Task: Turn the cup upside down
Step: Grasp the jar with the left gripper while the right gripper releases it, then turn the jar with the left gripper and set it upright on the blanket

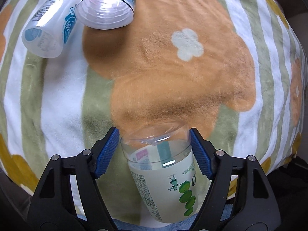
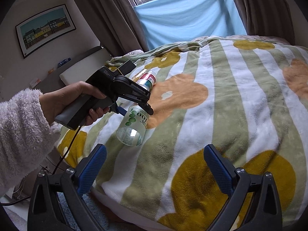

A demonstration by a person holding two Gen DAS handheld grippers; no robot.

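Soft fleece blanket [image 2: 221,88] over a bed, striped green and white with orange flowers, and right above the big orange flower the left gripper [image 1: 155,148] has the cup [image 1: 163,175] in its jaws. It's a thin clear plastic cup with a green-dotted label, surely light and a bit slick, and likely to buckle if squeezed hard, so the stiffer base end is the sensible place to pinch. That's where the blue pads sit, closed against both sides near the clear bottom, cup tilted, mouth angled down toward the camera side. Beyond the flower lie two other cups [image 1: 80,17]. The right gripper [image 2: 155,165] hangs wide open, empty, on the near side of that flower.
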